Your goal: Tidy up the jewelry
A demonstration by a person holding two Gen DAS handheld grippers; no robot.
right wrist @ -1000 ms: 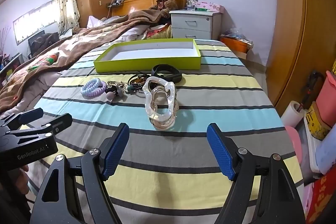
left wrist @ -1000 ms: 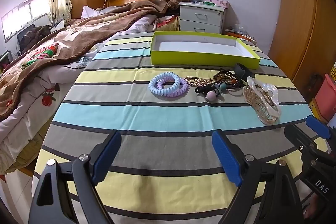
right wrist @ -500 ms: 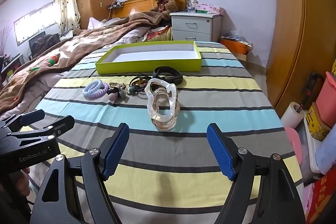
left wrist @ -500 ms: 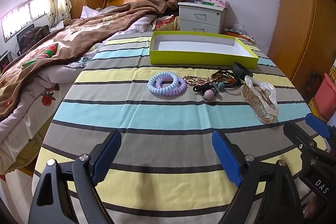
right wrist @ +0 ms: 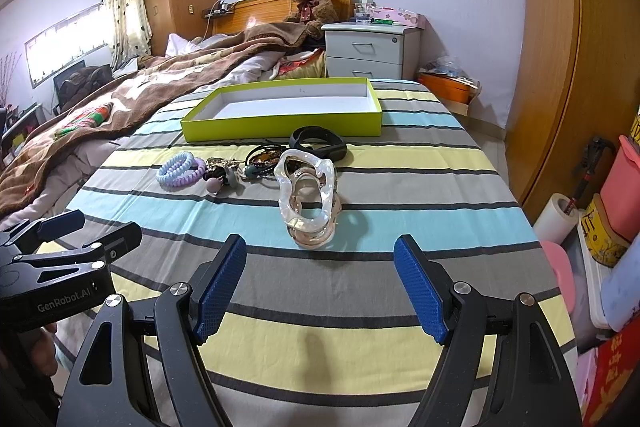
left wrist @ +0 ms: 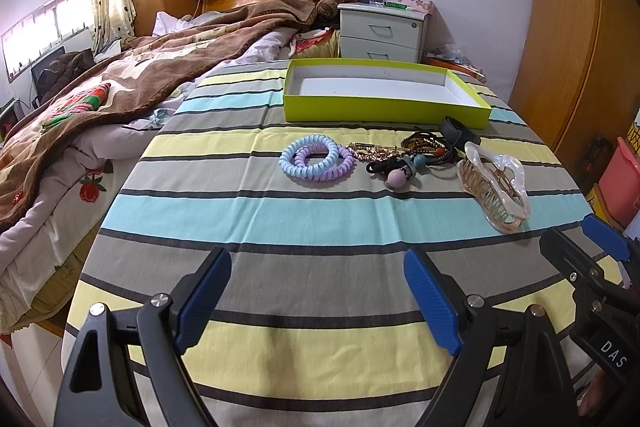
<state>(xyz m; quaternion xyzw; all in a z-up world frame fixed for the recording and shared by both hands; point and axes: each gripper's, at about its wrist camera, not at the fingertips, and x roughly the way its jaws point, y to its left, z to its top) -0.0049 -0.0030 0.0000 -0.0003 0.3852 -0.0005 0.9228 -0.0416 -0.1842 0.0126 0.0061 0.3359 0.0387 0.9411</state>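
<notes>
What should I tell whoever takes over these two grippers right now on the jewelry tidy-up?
Left gripper: open, holding nothing, hovering over the striped tablecloth.
Right gripper: open, holding nothing, pointed at the clear hair claw.
Green tray: nothing in it yet.
Still on the cloth in front of the tray: the claw, blue and purple spiral hair ties, tangled bracelets and bobble ties, black band.
Done: nothing moved. Left: every piece into the tray.

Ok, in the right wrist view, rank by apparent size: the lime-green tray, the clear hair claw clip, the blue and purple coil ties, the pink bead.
1. Lime-green shallow cardboard tray, largest though farthest.
2. Clear plastic hair claw clip, though it is nearest the camera, which inflates it.
3. Blue and purple spiral coil hair ties.
4. Pink round bead.
</notes>
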